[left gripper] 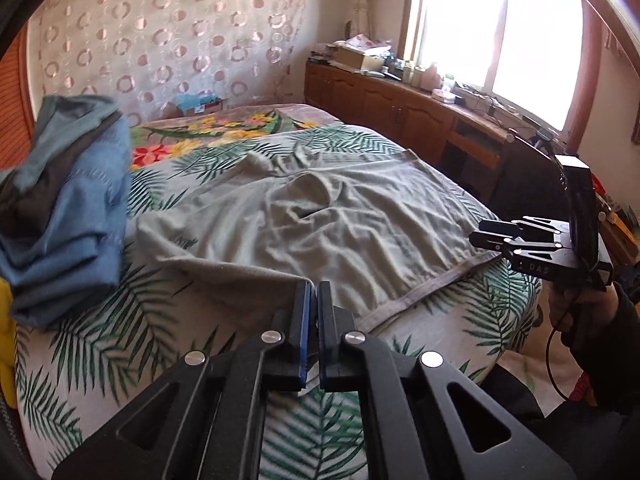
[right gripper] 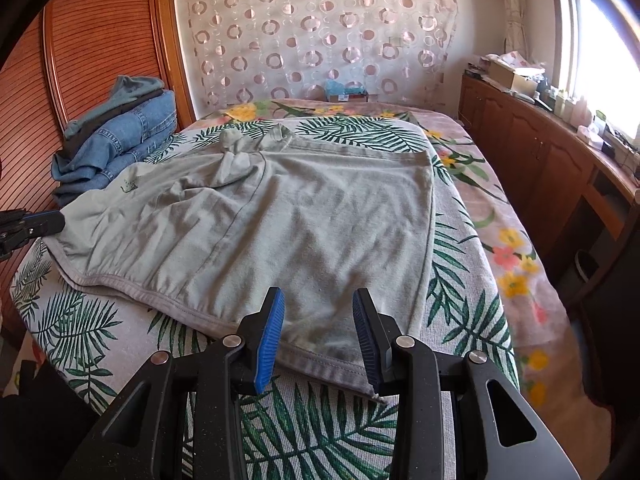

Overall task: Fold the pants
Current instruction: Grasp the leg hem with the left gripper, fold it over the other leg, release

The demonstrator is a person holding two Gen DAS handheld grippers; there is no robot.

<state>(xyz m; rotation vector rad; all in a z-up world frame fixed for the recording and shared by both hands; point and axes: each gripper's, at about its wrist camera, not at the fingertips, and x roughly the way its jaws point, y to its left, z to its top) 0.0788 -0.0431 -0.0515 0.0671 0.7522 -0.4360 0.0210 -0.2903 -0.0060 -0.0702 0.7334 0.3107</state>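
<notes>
Grey-green pants (left gripper: 320, 220) lie spread and wrinkled on a bed with a palm-leaf cover (left gripper: 120, 320). My left gripper (left gripper: 314, 286) is shut on one corner of the pants' hemmed edge and holds that corner slightly off the cover. From the right wrist view the left gripper (right gripper: 52, 222) shows at the left edge, with the pants (right gripper: 280, 220) pulled toward it. My right gripper (right gripper: 318, 296) stands open over the other near corner. The hem lies flat below its fingers, and the pads do not press on it. A hand holds the right gripper (left gripper: 480, 234) at the bed's right side.
A stack of folded jeans and other clothes (right gripper: 120, 132) sits on the bed's far left. Wooden cabinets (right gripper: 540, 152) with clutter on top run under the window at the right. A slatted wooden wardrobe (right gripper: 80, 40) stands at the left. A blue box (right gripper: 344, 90) rests at the bed's head.
</notes>
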